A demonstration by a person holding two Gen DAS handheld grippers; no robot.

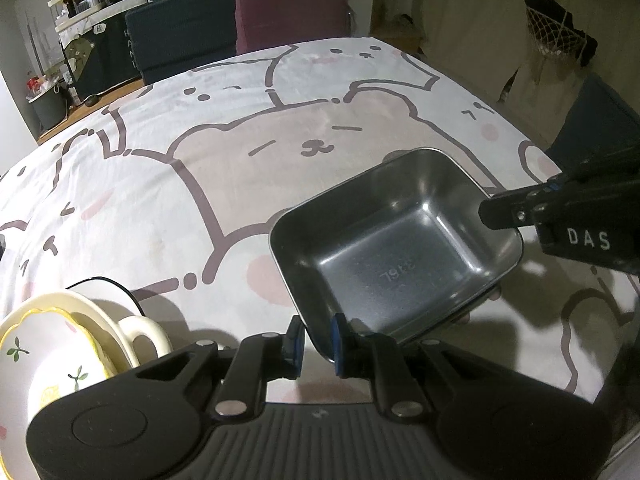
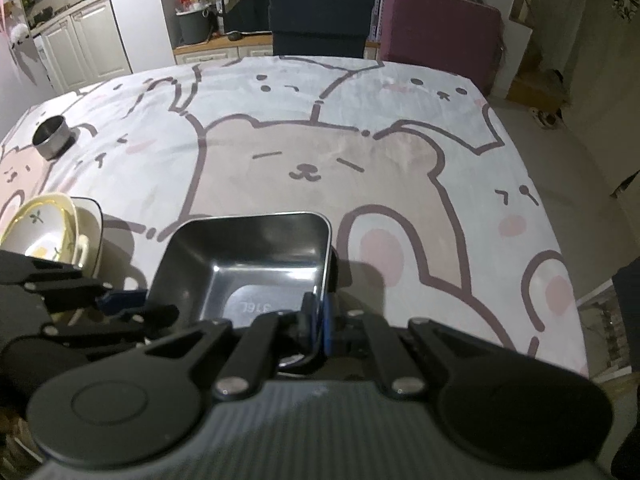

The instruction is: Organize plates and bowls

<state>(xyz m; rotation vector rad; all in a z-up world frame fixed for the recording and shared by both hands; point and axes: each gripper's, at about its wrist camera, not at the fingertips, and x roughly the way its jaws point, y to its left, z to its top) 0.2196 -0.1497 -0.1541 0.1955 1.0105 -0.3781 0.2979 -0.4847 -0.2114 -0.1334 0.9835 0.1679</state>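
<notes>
Right gripper (image 2: 316,326) pinched tight on steel tray (image 2: 256,264) wall; left gripper (image 1: 316,344) barely parted, straddling its corner (possibly unclamped). One tray, one steel cup (image 2: 50,137).

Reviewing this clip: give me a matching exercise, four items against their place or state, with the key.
Items:
1. steel tray
2. round steel cup
3. flowered bowl
4. maroon chair

Places or states:
A. alone on the cloth, far left in the right wrist view
B. beyond the far edge of the table
C. rim pinched by the left gripper and the right gripper
D. nested in stacked cream dishes, tilted

Pairs: 1-C, 2-A, 3-D, 4-B
</notes>
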